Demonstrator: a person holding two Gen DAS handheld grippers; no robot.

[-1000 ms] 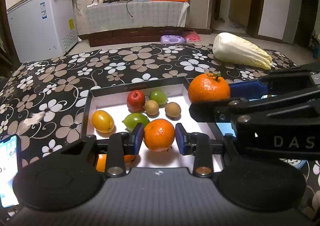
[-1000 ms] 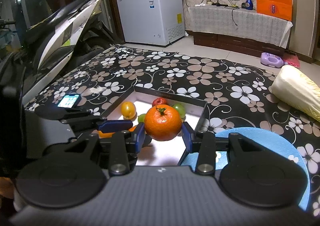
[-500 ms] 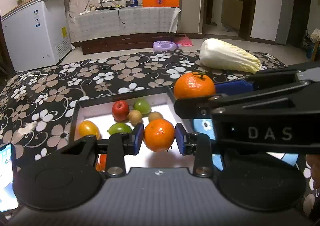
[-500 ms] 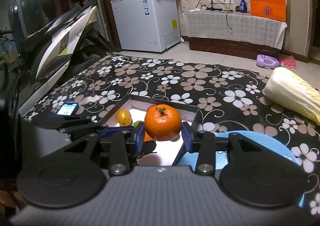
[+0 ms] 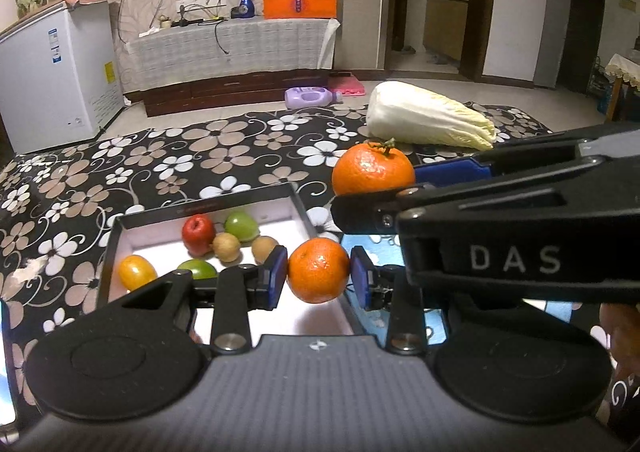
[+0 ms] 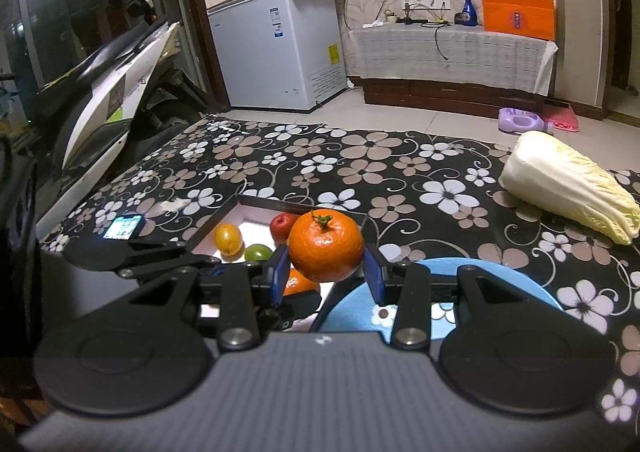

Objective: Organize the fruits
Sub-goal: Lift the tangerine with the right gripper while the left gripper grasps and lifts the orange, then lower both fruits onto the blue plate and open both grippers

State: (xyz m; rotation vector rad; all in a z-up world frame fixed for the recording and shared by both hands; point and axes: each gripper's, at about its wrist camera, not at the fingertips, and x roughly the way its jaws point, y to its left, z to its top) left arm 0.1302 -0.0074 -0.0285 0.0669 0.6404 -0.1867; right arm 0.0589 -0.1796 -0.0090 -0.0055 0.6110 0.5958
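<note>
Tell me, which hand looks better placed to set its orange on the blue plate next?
Probably right: the right gripper holds its orange right by the blue plate; the left gripper is over the box.

**The flowery cloth and what sits on it**

A black cloth with big flowers [image 6: 360,156] covers the table. A dark box [image 5: 114,244] of fruit sits near the front edge. A blue plate [image 6: 516,288] lies just beside it. A big cabbage [image 6: 568,188] lies near the far right corner. A lit phone [image 6: 124,227] lies by the left edge.
</note>
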